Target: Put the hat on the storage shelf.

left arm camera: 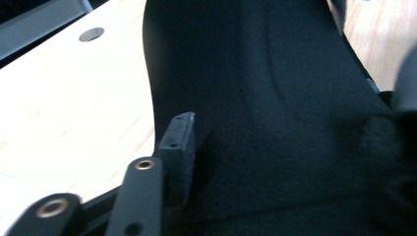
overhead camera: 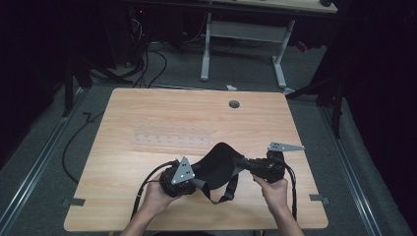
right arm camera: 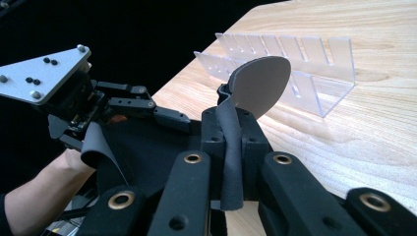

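At the near edge of the desk [overhead camera: 147, 113] the person's two hands come in from the bottom of the high view, each holding a hand-held gripper. The left hand-held gripper [overhead camera: 193, 181] sits near the middle of the desk's near half, its grey three-cornered plate on top. Its jaws are partly apart, and in the left gripper view one black pad lies flat against the black fabric piece [left arm camera: 275, 113]; the other jaw is hidden behind the cloth, so whether the pads squeeze it cannot be told. The right hand-held gripper [right arm camera: 231, 142] is clamped tight on a grey strap end of that same fabric piece, the strip standing pinched between its two pads.

The black fabric piece [overhead camera: 219, 162] hangs between the two grippers, just right of the left one, a rounded flap rising toward the far side and grey straps trailing toward the near edge.

Farther off lies a clear slotted rack [right arm camera: 295, 69] on the desk, apart from the cloth. Farther still, a round cable hole [overhead camera: 234, 104] sits near the far edge.
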Motion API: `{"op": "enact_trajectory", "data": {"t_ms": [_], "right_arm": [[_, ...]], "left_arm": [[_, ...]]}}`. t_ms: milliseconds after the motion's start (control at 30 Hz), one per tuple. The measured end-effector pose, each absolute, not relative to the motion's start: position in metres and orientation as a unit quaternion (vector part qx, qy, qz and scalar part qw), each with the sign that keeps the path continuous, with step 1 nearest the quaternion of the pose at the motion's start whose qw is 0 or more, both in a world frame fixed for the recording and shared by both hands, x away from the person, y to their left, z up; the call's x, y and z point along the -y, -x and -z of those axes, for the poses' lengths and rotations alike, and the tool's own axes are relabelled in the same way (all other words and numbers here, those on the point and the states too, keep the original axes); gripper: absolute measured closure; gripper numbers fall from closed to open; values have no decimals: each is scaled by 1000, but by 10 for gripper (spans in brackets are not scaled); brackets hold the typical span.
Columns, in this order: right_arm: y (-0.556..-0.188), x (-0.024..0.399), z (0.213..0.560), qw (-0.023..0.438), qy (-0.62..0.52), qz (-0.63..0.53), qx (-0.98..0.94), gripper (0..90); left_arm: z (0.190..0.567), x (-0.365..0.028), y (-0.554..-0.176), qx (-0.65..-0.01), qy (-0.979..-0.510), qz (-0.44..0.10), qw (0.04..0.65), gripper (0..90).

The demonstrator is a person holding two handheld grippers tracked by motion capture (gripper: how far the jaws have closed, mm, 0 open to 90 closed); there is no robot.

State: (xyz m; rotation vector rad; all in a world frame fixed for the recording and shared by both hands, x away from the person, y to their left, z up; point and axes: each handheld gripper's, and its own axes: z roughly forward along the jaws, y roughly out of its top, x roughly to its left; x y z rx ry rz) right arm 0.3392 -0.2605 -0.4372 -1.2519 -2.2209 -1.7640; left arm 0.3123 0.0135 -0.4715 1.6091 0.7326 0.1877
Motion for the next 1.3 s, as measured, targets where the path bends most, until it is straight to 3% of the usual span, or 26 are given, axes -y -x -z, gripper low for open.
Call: {"op": "enact_trajectory", "data": {"t_ms": [400,500,667,967,1300], "right_arm": [[-344,263,438,24,405,562,721,791],[-346,265,441,22,409,571,712,745],[-349,268,446,11,419,570,707,589],[-349,281,482,-111,460,481,738,464],[-352,296,520,-177,517,404,734,425]], "left_arm": [[459,-18,-300,-289,-722,-28,628,820],[457,-19,-295,-275,-723,-24,633,860],[456,-26,-300,-296,-708,-17,641,862],[447,-47,-308,-326,-672,-8,664,860],[443,-65,-321,-350,-646,-15,679,859]]}}
